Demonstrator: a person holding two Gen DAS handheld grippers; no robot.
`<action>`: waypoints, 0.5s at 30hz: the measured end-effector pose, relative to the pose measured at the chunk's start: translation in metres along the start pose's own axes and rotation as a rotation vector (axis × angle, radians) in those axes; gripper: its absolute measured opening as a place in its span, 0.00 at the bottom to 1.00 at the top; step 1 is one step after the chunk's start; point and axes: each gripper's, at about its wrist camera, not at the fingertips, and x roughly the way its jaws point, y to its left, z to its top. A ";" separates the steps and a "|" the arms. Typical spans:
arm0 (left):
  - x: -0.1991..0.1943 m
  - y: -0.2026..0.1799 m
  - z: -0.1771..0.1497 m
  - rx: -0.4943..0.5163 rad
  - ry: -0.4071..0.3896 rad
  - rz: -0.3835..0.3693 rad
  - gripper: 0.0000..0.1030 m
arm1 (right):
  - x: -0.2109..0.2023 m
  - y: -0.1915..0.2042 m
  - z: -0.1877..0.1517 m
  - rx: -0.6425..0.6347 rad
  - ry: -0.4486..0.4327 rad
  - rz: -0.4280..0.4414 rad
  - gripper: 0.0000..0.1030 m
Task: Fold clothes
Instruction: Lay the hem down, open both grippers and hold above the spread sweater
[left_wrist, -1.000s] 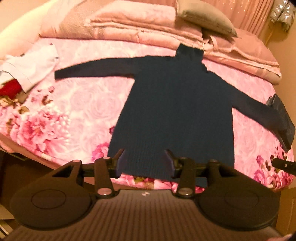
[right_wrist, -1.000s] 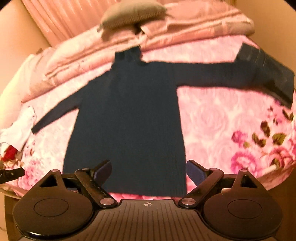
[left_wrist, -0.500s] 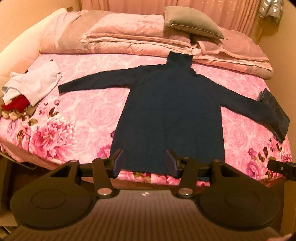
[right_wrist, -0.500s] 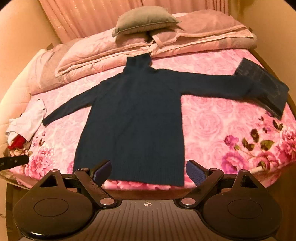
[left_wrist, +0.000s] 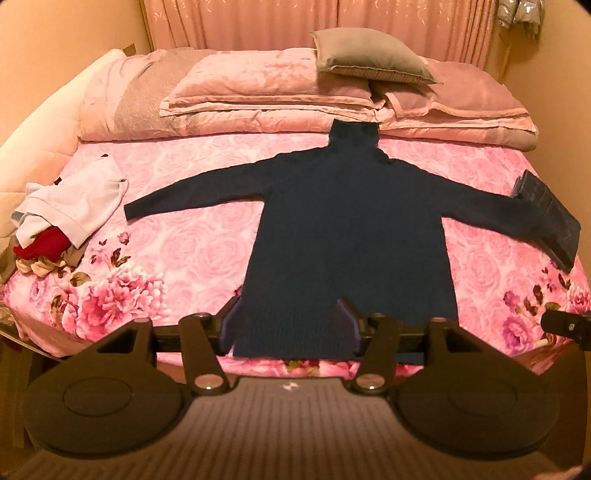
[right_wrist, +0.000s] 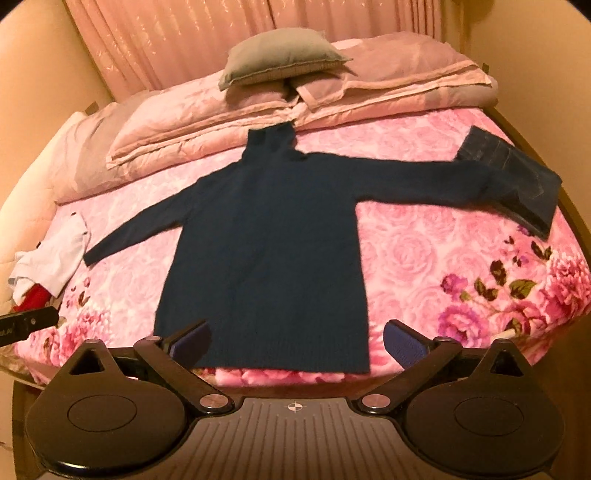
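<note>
My left tongs (left_wrist: 290, 326) are apart w/ nothing in them, and they hang near the bottom edge of the sweater (left_wrist: 351, 236), not touching it. My right tongs (right_wrist: 295, 343) are spread even wider, also w/ nothing in them, over the same bottom edge. The sweater is dark blue w/ a tall neck. It lies flat on the pink flower bed cover (left_wrist: 192, 236), both arms stretched out to the sides, neck pointing at the pillows. The end of one sleeve lies on top of folded blue jeans (right_wrist: 517, 181) at the right side of the bed. On the left side there's a messy pile of clothes (left_wrist: 70, 206), light blue on top, w/ something red under it. Behind the sweater is a folded pink quilt (left_wrist: 266, 96) & a gray pillow (left_wrist: 369, 59) on top of it. Pink curtains (right_wrist: 229, 29) hang at the back. A bit of each tool peeks into the edge of the other's view.
</note>
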 end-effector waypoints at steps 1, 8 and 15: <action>0.001 0.000 -0.002 0.004 0.004 -0.001 0.51 | 0.000 0.002 -0.001 -0.001 0.006 -0.003 0.99; 0.005 0.004 -0.013 0.031 0.029 -0.012 0.53 | 0.005 0.007 -0.011 0.000 0.043 -0.042 0.99; 0.012 0.004 -0.023 0.059 0.057 -0.019 0.54 | 0.012 0.008 -0.018 0.000 0.092 -0.064 0.99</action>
